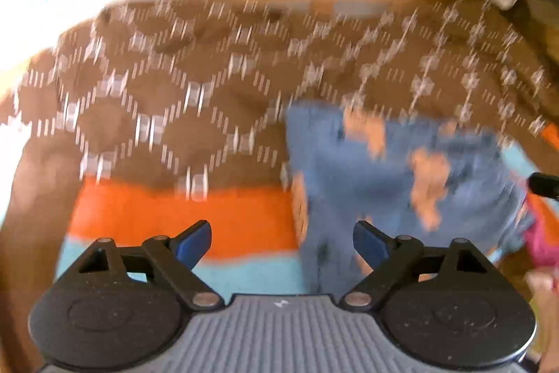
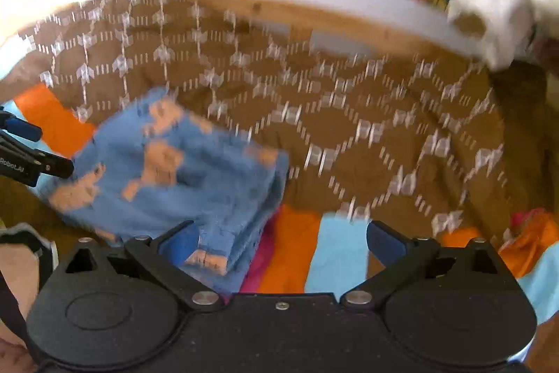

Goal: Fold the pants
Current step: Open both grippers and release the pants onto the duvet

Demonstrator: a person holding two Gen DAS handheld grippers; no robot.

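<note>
Pants [image 2: 167,163] waistband only in right view

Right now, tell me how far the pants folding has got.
Done, by the look of it: the pants lie as a compact, layered bundle on the bedspread, folded edges stacked at its near right side. In hand: nothing. The left gripper and right gripper both have jaws open and empty. Left: at most tidying or moving the bundle. Motion blur hides finer creases.

Blue pants [image 2: 174,170] with orange patches lie folded, blurred.
</note>
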